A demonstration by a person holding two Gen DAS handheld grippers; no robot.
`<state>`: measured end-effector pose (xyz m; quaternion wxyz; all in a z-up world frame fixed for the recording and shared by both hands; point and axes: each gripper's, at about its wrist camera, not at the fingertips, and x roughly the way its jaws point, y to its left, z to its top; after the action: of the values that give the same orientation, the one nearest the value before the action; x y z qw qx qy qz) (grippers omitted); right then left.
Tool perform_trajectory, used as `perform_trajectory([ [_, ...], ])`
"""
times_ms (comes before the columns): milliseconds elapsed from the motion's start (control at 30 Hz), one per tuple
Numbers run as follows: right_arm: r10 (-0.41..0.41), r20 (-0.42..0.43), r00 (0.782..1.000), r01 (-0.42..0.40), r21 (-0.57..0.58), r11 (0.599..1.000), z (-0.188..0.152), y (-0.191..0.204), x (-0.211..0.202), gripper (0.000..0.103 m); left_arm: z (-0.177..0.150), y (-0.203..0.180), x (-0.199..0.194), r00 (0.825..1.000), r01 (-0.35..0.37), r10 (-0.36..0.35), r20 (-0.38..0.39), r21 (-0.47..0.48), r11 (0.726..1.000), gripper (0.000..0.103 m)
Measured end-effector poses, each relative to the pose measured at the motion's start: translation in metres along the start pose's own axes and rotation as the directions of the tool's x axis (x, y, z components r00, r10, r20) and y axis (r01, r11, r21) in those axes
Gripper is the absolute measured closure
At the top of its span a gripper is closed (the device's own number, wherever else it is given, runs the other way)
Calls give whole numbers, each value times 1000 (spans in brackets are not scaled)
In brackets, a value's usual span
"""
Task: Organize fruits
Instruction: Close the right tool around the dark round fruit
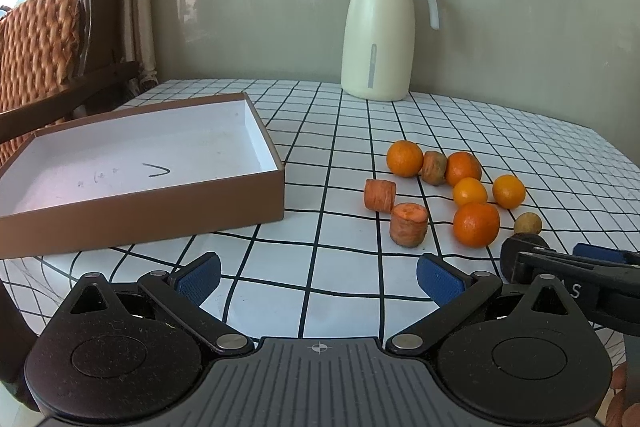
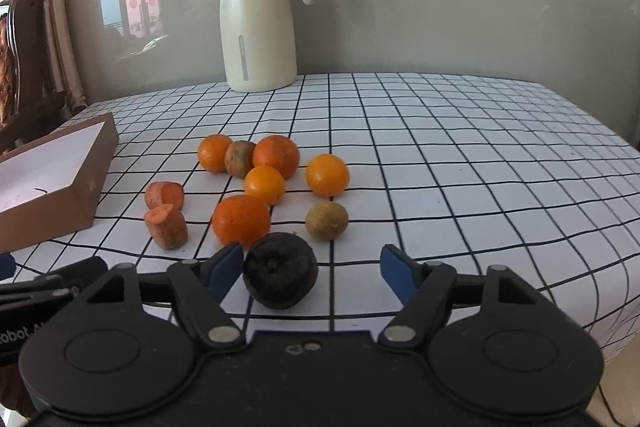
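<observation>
The dark, shrivelled round fruit (image 2: 281, 275) sits on the checked-cloth counter (image 2: 460, 163) between the pads of the right tool (image 2: 311, 273), nearer the left pad, not yet pinched. An off-centre squeeze could roll it into the big orange tangerine (image 2: 241, 221) just behind. The left tool (image 1: 318, 281) hangs wide and empty; the brown cardboard tray (image 1: 160, 205) is left.

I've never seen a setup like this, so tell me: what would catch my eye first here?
Probably the cluster of bright oranges and carrot chunks on the checked tablecloth. A dark, shrivelled fruit sits between the right gripper's open blue fingers. An empty brown box waits left; a cream jug stands behind.
</observation>
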<state>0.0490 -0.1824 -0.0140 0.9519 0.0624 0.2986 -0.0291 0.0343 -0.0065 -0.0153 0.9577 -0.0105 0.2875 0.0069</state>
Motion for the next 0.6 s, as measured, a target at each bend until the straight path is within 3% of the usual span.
perform_trajectory([
  [133,32,-27,999,-32,-1,999,-1,3,4,54,1,1,2,1000,4,-4,-7,-9,1000,0],
  [333,43,-31,999,-45,-43,998,-3,9,6,70,1,0,7,1000,-13,13,-17,6,1000,0],
  [600,20,-7,1000,-20,-33,999,-2,-1,2,71,5,-10,18,1000,-6,7,-19,35,999,0],
])
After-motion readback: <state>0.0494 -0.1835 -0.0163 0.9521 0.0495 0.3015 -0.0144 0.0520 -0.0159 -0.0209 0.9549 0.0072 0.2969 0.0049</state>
